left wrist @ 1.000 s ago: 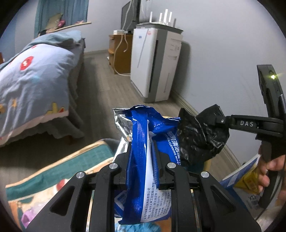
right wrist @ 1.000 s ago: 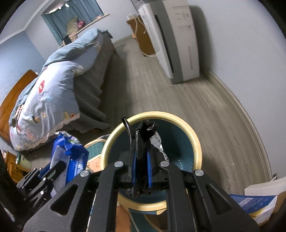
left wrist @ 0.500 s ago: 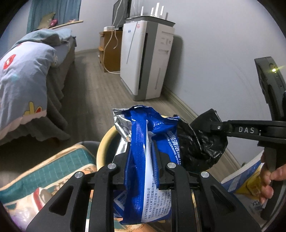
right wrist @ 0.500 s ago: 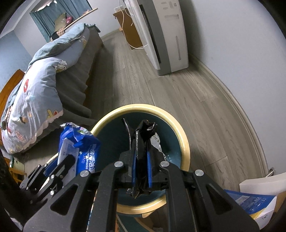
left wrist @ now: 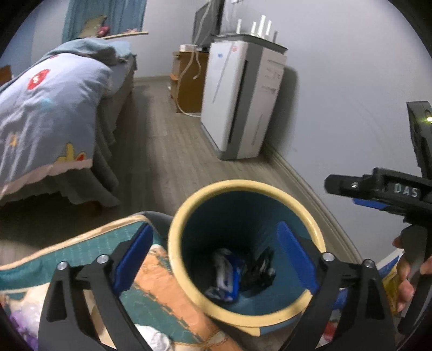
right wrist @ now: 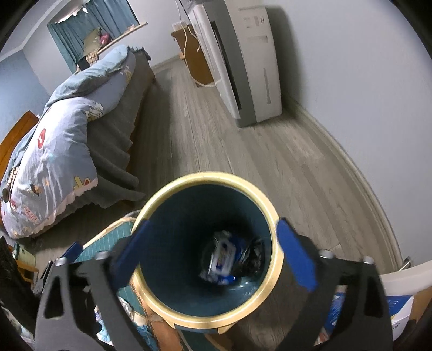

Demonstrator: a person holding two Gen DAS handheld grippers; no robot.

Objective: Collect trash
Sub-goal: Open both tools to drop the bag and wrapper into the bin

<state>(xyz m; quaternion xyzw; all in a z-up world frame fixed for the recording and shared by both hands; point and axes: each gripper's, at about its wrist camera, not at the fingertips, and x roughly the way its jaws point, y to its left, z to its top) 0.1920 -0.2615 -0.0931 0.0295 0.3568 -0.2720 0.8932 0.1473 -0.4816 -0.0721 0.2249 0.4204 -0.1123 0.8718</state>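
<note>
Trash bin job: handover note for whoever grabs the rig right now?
Left tongs: opening, nothing between the pads, over the bin.
Right tongs: opening, empty too, also above the bin.
Bin: teal inside, yellow rim, upright on the floor beside the bed.
Done: blue wipes packet and black plastic bag lie at the bin's bottom.
Left: check for more trash; none clearly identifiable from here.

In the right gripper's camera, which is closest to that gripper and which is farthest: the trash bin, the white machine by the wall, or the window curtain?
From the right gripper, whose jaws are opening with nothing between them:
1. Trash bin, right below the fingers.
2. White machine, farther up the floor, against the right wall.
3. Curtain, at the far end, upper left, past the bed.
</note>
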